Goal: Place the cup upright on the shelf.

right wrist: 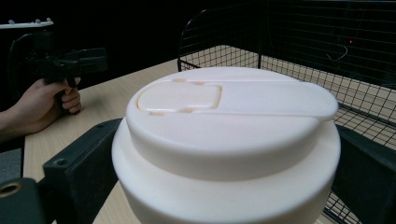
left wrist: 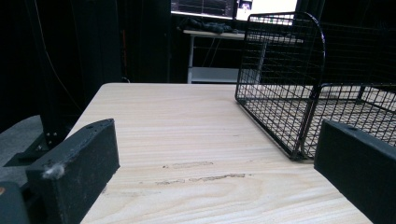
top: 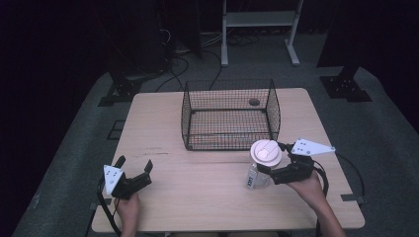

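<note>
**Jar held at the basket's near corner, left claw idle**

High view: the right claw grips a clear jar just under its wide white lid, and the jar stands upright on the table, just in front of the near right corner of the black wire basket. Gripping below the lid likely keeps the jar from slipping, since the lid's rim overhangs the jaws. The basket appears empty apart from a small dark disc seen through its far side; whether that lies inside or behind it, I cannot tell. The left claw rests near the table's left front, jaws wide, well apart from the jar, probably parked out of the way.

Left gripper view: both black jaws stand spread with bare wood between them, holding nothing. The basket's near left corner rises just ahead to the right, showing its curved wire rim up close.

Right gripper view: the lid sits squarely between the two jaws, and its flip tab is plain here. Beyond it, the person's other hand holds the left claw.
</note>
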`<action>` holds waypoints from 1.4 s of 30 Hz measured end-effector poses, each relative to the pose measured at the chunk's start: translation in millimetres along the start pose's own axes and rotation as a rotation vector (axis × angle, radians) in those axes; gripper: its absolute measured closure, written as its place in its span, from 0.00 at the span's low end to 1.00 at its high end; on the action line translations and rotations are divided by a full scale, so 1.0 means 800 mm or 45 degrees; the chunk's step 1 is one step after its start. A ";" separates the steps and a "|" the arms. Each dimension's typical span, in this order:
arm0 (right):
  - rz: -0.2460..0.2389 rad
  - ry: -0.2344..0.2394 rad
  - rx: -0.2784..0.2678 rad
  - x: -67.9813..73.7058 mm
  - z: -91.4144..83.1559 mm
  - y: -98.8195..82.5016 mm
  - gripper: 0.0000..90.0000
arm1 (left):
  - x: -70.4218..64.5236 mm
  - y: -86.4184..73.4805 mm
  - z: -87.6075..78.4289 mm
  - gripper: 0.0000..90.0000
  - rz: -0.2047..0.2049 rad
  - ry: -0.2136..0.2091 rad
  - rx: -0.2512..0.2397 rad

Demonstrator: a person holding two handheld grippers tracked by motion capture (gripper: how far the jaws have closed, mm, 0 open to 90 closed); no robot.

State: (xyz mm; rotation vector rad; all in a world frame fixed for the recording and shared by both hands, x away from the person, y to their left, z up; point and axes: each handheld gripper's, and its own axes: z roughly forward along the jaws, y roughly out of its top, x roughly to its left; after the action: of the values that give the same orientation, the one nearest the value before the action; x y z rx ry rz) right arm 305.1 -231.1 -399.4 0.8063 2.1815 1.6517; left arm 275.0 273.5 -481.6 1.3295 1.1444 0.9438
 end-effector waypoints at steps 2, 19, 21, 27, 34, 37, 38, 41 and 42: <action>0.003 -0.004 0.001 0.000 0.000 0.000 0.04 | 0.000 0.000 0.000 0.00 0.000 -0.001 0.000; -0.026 -0.070 -0.036 0.019 0.004 0.015 0.04 | 0.000 0.000 0.000 0.00 -0.001 0.000 -0.001; -0.033 -0.075 -0.044 0.021 0.006 0.019 0.04 | 0.000 0.000 0.000 0.00 -0.001 0.001 -0.001; -0.026 -0.074 -0.078 0.023 0.012 0.030 0.04 | 0.000 0.000 0.000 0.00 -0.004 0.001 -0.002; -0.037 -0.084 -0.109 0.027 0.018 0.052 0.04 | 0.001 0.000 0.000 0.00 -0.005 0.001 -0.003; -0.043 -0.088 -0.120 0.028 0.019 0.064 0.04 | 0.001 0.000 0.000 0.00 -0.006 -0.001 -0.003; -0.042 -0.090 -0.124 0.028 0.020 0.067 0.04 | 0.001 0.000 0.000 0.00 -0.006 0.000 -0.003; -0.047 -0.089 -0.130 0.028 0.021 0.076 0.04 | 0.001 0.000 0.000 0.00 -0.006 -0.001 -0.003; -0.053 -0.092 -0.131 0.028 0.021 0.080 0.04 | 0.001 0.000 0.000 0.00 -0.007 -0.001 -0.002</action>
State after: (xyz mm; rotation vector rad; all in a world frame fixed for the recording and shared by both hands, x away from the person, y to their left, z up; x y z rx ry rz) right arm 313.0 -192.5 -341.4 0.7740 2.0329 1.6727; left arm 274.9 274.1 -481.7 1.3246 1.1458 0.9402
